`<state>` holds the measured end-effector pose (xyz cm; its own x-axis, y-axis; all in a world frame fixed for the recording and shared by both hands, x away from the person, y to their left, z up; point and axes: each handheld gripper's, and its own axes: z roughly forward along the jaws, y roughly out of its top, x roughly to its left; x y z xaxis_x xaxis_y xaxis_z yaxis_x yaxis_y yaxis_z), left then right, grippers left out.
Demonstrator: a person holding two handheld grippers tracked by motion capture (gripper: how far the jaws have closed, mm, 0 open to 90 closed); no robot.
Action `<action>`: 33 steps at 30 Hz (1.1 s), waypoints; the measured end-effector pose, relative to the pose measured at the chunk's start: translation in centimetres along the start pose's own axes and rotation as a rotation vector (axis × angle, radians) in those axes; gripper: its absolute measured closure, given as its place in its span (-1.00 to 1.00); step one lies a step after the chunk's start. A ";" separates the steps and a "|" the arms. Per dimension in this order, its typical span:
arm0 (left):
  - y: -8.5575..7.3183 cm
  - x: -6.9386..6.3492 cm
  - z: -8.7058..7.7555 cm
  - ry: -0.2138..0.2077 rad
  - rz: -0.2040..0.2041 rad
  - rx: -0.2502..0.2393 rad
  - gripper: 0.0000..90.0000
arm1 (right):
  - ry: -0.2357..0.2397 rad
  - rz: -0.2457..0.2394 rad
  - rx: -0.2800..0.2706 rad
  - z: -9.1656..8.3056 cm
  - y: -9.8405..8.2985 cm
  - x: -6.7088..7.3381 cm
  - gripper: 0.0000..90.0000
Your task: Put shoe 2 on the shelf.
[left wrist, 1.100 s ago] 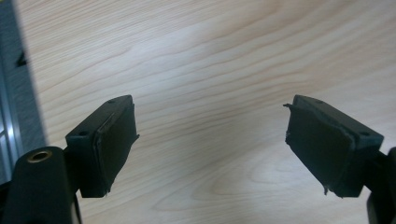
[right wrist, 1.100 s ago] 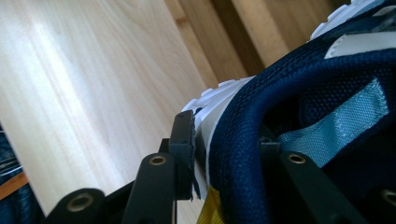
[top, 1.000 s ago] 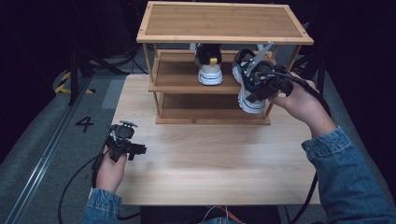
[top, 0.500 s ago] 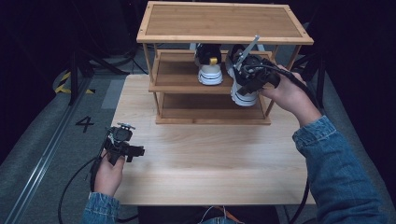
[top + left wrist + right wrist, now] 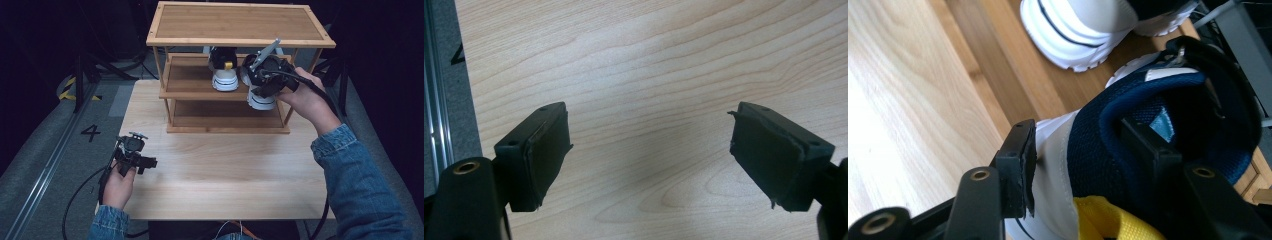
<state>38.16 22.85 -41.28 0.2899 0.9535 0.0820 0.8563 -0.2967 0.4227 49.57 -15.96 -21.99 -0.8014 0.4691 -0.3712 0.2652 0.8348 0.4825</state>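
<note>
Two white-soled sneakers sit on the middle shelf of the three-tier bamboo shoe rack [image 5: 240, 40], which stands at the far edge of the pale wooden table [image 5: 220, 185]. The left sneaker [image 5: 224, 70] stands toe toward the near side, heel tucked under the top tier, untouched.

The second sneaker, white with a navy mesh collar and a yellow heel tab [image 5: 1128, 145], lies to its right on the same shelf, near the rack's right posts, its toe overhanging the shelf front in the high view. The two shoes are side by side, probably to make a pair.

Right gripper [image 5: 265, 80]: reaches in from the right at shelf height. In the right gripper view one jaw stands outside the white heel wall and the other inside the shoe's opening, so the collar is between them. The jaws have just been opening; a sliver of gap shows at the outer pad, so I read the grip as released, the shoe resting on the shelf by its own weight. Gripping by the collar suits a low shelf gap: the hand stays outside the rack.

Left gripper [image 5: 132, 155]: parked on the table at near left, well apart from the rack. Jaws wide, nothing between them, bare wood below. Likely idle.

Judgement: placement nearly done; next is backing the right gripper out without dragging the heel.
</note>
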 end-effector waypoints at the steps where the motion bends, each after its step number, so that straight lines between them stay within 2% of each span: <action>1: 0.1 -0.1 0.1 0.000 0.003 0.001 -0.63 | -0.002 0.011 -0.010 0.0 -0.1 0.0 0.12; 12: 0.9 -0.7 0.6 -0.018 0.027 0.007 -0.63 | -0.038 0.060 -0.057 -0.2 -0.5 -0.1 0.02; 14: 1.2 -0.8 0.7 -0.019 0.036 0.008 -0.63 | -0.045 0.098 -0.071 -0.2 -0.5 -0.2 -0.09; 15: 1.2 -0.9 0.7 -0.017 0.036 0.005 -0.63 | -0.059 0.105 -0.080 -0.4 -0.4 -0.2 -0.10; 19: 1.6 -1.1 0.8 -0.029 0.045 0.008 -0.63 | -0.055 0.144 -0.114 -0.9 -0.4 -0.6 -0.20; 21: 1.7 -1.1 0.8 -0.037 0.049 0.013 -0.63 | -0.047 0.164 -0.128 -1.4 -0.6 -0.8 -0.20; 27: 2.3 -1.3 1.1 -0.049 0.056 0.016 -0.63 | -0.085 0.206 -0.197 -3.7 -1.6 -0.7 -0.20; 33: 3.1 -1.7 1.2 -0.064 0.070 0.017 -0.63 | -0.117 0.228 -0.218 -5.7 -3.2 -0.2 -0.17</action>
<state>40.83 20.30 -41.24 0.3755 0.9253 0.0531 0.8399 -0.3640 0.4026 45.80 -20.35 -18.94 -0.6643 0.6772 -0.3164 0.2994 0.6290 0.7174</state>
